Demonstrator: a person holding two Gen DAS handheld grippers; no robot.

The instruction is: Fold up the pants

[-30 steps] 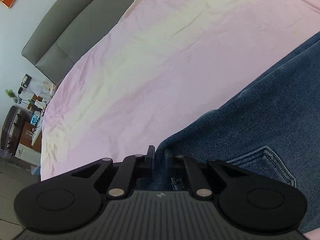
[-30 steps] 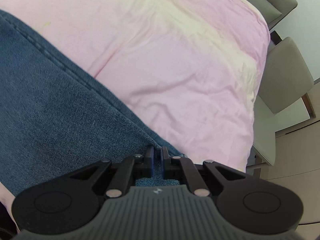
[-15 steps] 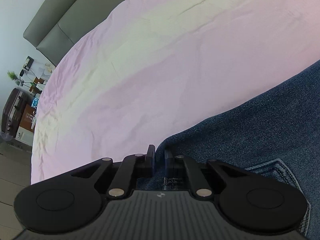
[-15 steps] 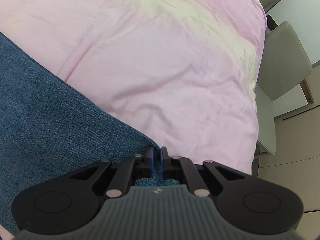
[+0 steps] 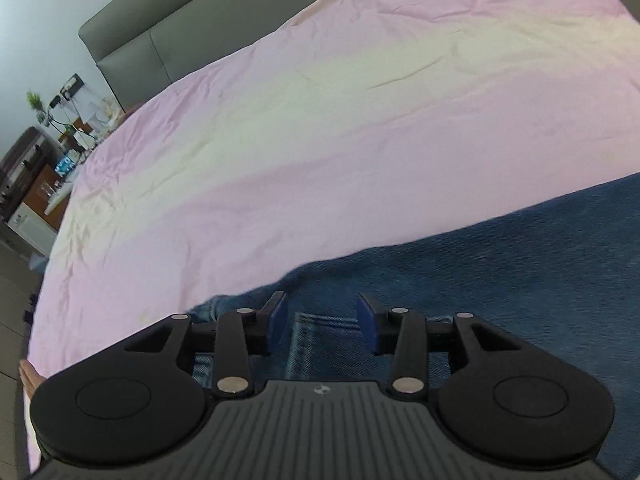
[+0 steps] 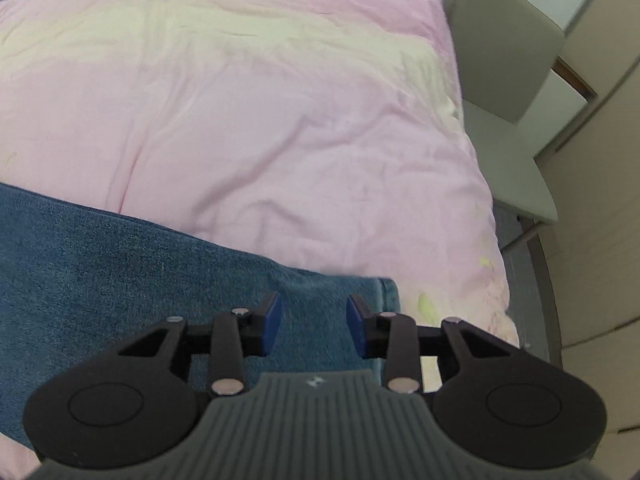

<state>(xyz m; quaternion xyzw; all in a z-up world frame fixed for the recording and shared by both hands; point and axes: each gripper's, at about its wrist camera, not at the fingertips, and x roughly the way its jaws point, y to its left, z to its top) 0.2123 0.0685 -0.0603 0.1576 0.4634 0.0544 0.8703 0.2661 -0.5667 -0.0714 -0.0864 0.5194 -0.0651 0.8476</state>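
Denim pants [image 5: 500, 264] lie released on pink bedding [image 5: 320, 120]; left claw [image 5: 322, 322], right claw [image 6: 314, 322] just opened, seemingly clear

Under my blue-padded black fingers [image 5: 277, 322]: dark blue denim pants [image 5: 500, 280] on a pink, pale-yellow-banded bed sheet [image 5: 320, 140].

Bed with pink quilt [image 5: 360, 140], creased, with a pale yellow band across it, lay ahead of the fingers in both views. Grey padded headboard [image 5: 168, 28] stood far ahead and left of the left-hand fingers, against a pale wall [image 5: 44, 4]. Cluttered bedside cabinet [image 5: 52, 176] with small green plant [image 5: 35, 101] sat to their far left. Grey chair [image 6: 508, 52] stood beyond the right-hand fingers, right of the bed, on beige floor [image 6: 592, 184].
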